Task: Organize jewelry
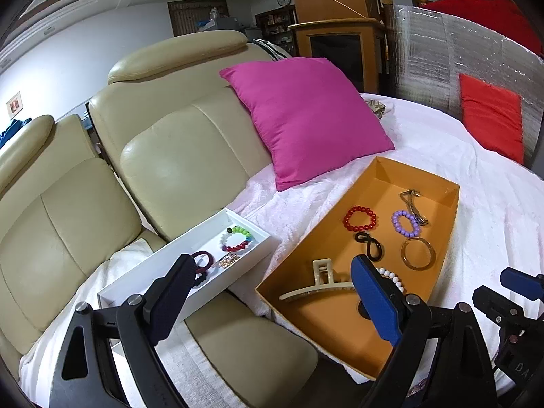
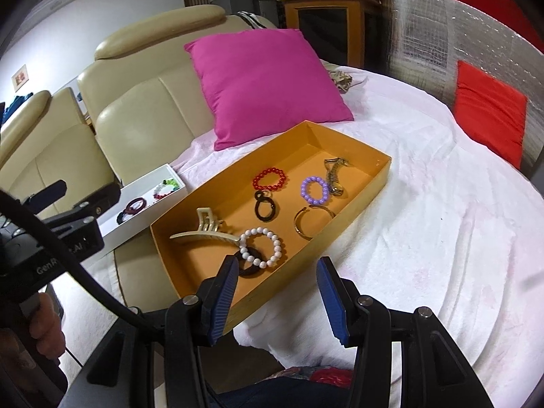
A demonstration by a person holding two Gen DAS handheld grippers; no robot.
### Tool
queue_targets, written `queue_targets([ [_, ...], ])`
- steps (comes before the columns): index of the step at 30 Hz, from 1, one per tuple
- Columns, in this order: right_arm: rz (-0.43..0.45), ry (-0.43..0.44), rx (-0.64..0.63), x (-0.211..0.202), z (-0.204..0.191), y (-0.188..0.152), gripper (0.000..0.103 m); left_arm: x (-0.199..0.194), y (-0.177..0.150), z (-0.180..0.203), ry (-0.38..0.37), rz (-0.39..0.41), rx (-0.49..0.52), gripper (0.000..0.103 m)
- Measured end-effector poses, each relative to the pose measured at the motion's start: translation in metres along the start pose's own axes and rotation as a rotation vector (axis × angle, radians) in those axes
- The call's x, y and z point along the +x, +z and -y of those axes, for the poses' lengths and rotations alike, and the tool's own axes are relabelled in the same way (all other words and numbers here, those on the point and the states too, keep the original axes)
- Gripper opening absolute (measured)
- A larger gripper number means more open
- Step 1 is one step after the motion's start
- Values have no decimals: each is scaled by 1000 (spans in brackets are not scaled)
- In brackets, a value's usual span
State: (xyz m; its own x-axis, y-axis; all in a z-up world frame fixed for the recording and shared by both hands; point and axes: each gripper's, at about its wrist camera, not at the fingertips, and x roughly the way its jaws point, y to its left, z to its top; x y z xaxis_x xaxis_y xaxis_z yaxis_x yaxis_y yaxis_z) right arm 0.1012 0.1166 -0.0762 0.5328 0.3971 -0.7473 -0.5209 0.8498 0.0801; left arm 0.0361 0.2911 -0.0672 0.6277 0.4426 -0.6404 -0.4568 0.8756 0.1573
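Note:
An orange tray [image 2: 353, 204] on the white blanket holds a cream claw clip [image 2: 207, 234], a white pearl bracelet [image 2: 260, 230], a red bead bracelet [image 2: 270, 170], a purple bead bracelet [image 2: 303, 190], a gold bangle [image 2: 299, 229] and a black hair loop [image 2: 262, 200]. Beside it, a white tray [image 1: 163, 272] on the sofa seat holds a multicolour bead bracelet [image 1: 236, 239] and a dark red band [image 1: 204, 257]. My left gripper [image 1: 272, 292] hangs wide open above the gap between the trays. My right gripper [image 2: 277, 292] stands half open over the orange tray's near rim, holding nothing.
A pink pillow [image 1: 306, 119] leans on the beige leather sofa [image 1: 163, 156] behind the trays. A red cushion [image 2: 489, 112] rests against a silver foil panel [image 2: 425, 44] at the right. A hand [image 2: 40, 326] grips the left tool's handle.

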Motion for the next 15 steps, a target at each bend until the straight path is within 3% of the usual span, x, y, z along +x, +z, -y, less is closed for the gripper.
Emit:
queue_targets([
  [15,-9,-11,12,9,12,4,52,15,0,17,-13,-30,28,92],
])
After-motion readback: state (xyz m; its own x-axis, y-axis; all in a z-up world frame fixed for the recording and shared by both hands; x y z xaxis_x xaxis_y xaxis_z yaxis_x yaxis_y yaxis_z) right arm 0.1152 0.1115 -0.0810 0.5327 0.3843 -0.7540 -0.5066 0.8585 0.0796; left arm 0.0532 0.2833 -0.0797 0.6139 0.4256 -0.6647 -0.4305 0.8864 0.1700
